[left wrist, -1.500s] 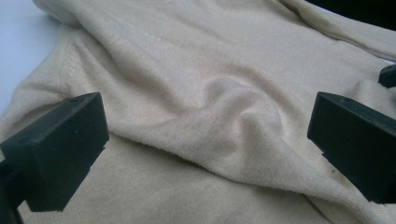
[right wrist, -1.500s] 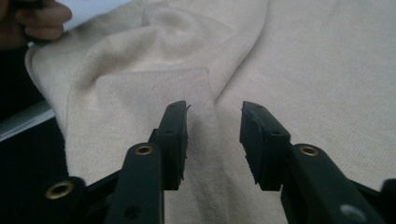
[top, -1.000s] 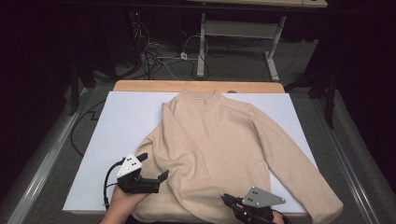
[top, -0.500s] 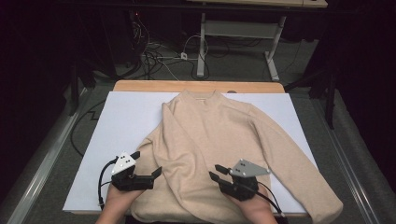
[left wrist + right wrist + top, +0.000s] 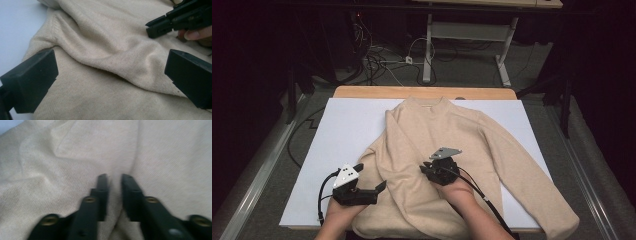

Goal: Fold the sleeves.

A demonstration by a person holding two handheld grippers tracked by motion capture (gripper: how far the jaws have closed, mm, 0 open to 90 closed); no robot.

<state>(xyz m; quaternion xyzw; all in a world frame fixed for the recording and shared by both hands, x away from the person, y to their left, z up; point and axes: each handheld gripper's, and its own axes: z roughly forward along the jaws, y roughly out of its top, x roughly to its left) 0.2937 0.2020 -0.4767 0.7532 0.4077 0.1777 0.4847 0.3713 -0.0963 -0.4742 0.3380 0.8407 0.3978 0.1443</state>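
Your right gripper (image 5: 114,180) points its two black jaws up from the bottom edge, drawn close together with a narrow ridge of the beige sweater (image 5: 62,165) pinched between their tips. Soft folds of the knit spread all around. A sliver of the pale surface (image 5: 7,124) shows at the top left corner.

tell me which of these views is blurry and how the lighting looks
The right gripper view is smeared by motion, the right claw and sweater both soft. The left gripper view is sharp on the knit, softer on its near jaws. The high view is lit on the white table, its surroundings dark.
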